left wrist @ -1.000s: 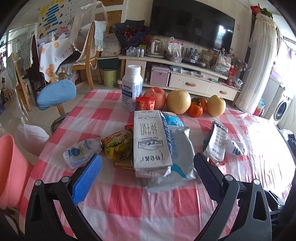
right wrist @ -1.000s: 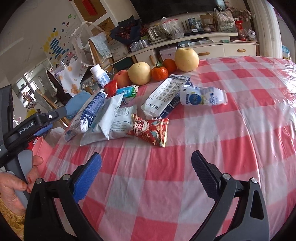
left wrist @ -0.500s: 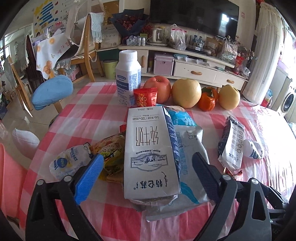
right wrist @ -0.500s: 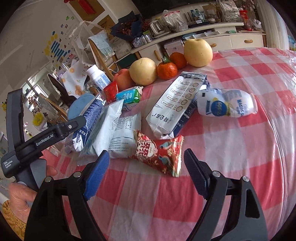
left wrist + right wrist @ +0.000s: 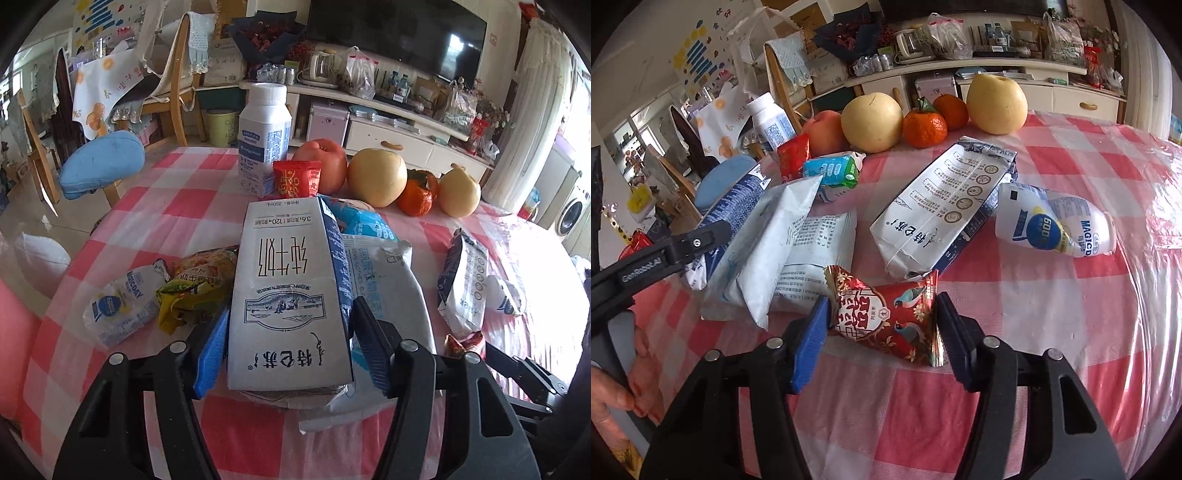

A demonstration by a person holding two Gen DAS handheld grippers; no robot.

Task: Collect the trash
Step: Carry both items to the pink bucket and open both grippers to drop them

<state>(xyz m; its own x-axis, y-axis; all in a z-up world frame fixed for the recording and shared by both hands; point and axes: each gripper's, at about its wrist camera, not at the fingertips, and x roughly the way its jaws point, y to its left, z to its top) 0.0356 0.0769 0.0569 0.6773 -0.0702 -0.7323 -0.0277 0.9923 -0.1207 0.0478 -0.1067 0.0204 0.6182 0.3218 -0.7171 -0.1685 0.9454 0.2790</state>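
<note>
A white and blue milk carton (image 5: 291, 288) lies flat on a white plastic pouch (image 5: 384, 280) on the pink checked table. My left gripper (image 5: 291, 347) straddles its near end. Its jaws are closing and both pads touch the carton's sides. A red snack wrapper (image 5: 886, 321) with birds on it lies between the pads of my right gripper (image 5: 882, 332). Those jaws are closing too, and they meet the wrapper's crimped ends. Other litter lies around: a second carton (image 5: 942, 206), a squashed white bottle (image 5: 1056, 225), another crushed bottle (image 5: 118, 306) and a yellow-green wrapper (image 5: 195, 284).
An upright white bottle (image 5: 264, 136), a small red packet (image 5: 297, 179), an apple (image 5: 327, 162), pears (image 5: 376, 177) and oranges (image 5: 417, 192) stand at the table's far side. A blue-cushioned chair (image 5: 99, 166) is at the left. A hand (image 5: 628, 384) holds the left gripper's handle.
Both grippers moved forward and down onto the litter and their jaws narrowed. The left now clasps the milk carton's end, and the right has the red wrapper between its pads.
</note>
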